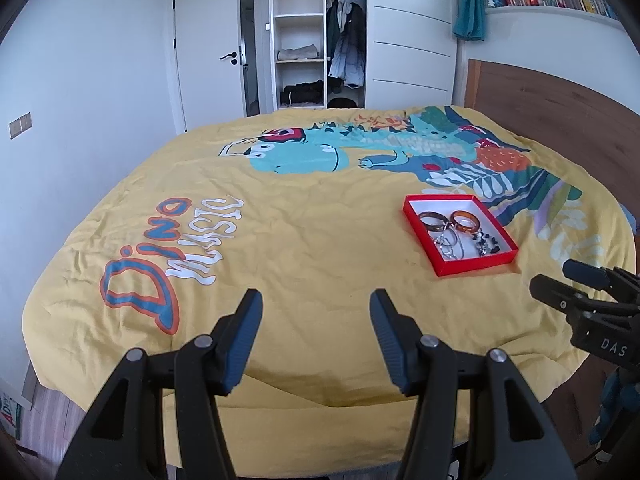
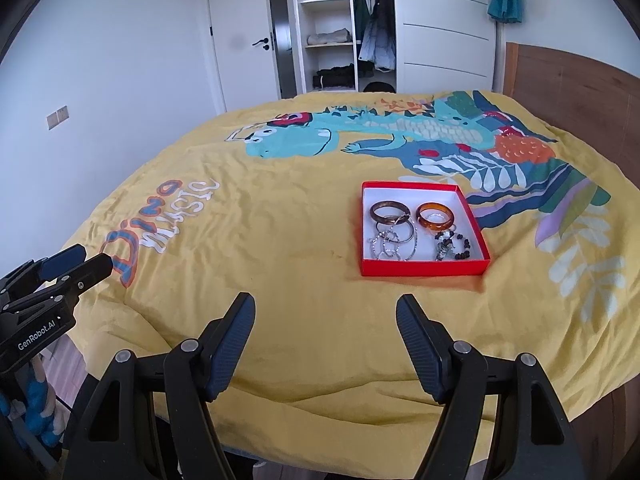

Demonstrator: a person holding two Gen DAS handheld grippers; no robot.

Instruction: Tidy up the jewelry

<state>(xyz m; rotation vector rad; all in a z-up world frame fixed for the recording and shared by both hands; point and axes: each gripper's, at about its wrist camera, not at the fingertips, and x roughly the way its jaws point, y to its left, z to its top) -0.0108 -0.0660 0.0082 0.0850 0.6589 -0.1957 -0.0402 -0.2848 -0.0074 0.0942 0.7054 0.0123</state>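
Note:
A shallow red box (image 2: 424,267) with a white inside lies on the yellow bedspread, right of centre; it also shows in the left wrist view (image 1: 476,266). It holds a brown bangle (image 2: 389,212), an amber bangle (image 2: 435,217), thin silver bangles (image 2: 394,242) and a dark bead bracelet (image 2: 454,245). My right gripper (image 2: 326,304) is open and empty, above the bed's near edge, short of the box. My left gripper (image 1: 316,300) is open and empty, left of the box. Each gripper shows at the edge of the other's view.
The yellow dinosaur bedspread (image 2: 280,216) covers the whole bed. A wooden headboard (image 2: 568,88) stands at the right. An open wardrobe (image 2: 344,28) and a white door (image 2: 240,40) are beyond the bed's far side. Floor shows below the near edge.

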